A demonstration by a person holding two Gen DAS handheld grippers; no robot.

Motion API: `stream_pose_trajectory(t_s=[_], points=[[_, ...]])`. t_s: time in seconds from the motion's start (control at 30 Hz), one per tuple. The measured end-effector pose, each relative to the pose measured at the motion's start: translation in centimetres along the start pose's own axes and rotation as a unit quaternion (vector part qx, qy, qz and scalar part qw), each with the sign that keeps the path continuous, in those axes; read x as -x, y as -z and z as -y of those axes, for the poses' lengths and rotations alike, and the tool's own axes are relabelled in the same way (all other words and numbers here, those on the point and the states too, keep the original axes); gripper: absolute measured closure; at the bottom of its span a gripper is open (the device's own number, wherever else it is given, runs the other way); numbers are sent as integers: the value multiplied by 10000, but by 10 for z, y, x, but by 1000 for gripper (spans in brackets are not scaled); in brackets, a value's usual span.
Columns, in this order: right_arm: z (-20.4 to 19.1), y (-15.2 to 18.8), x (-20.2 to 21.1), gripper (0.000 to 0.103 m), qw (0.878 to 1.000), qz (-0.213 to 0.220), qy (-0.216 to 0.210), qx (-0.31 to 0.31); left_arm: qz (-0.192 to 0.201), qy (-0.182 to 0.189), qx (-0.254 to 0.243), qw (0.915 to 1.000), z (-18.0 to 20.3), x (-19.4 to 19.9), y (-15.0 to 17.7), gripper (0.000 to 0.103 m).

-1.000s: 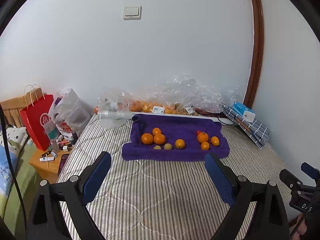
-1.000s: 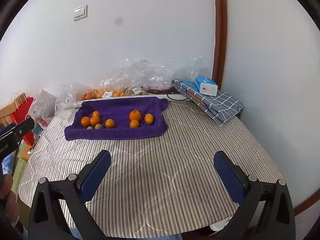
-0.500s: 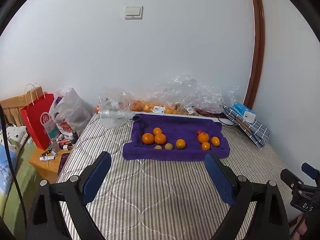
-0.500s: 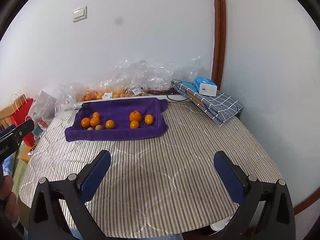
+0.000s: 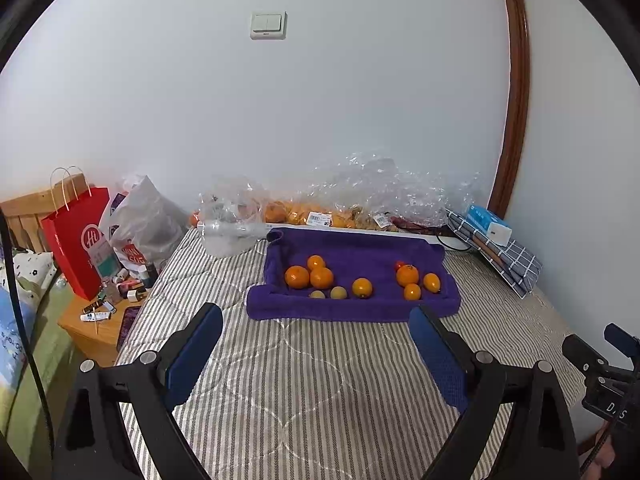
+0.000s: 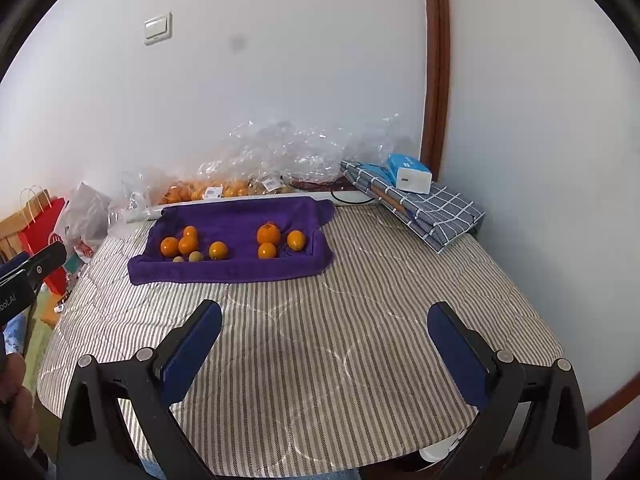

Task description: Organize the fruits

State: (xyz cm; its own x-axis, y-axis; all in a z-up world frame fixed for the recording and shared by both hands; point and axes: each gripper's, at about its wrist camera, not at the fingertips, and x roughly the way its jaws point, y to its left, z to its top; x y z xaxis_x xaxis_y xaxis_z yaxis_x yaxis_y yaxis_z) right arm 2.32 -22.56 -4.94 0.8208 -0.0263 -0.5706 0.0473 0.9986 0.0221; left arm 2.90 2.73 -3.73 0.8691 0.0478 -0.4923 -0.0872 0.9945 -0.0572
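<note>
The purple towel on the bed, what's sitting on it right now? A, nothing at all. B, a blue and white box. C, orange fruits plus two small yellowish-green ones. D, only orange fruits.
C: on the purple towel lie several orange fruits and, near its front edge, two small yellowish-green fruits; the blue and white box sits off to the side on the checked cloth.

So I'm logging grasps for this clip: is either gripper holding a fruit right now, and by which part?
Nothing is held. The left gripper and right gripper are both open above the bedcover, and the fruits lie on the purple towel.
</note>
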Motion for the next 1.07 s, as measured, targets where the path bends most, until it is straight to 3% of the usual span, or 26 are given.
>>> stream_pose_trajectory(t_s=[1.07], points=[[4,0,-3,2,10000,-15,-33,-21,2,-32,-24,10000,0,0,-1,8]])
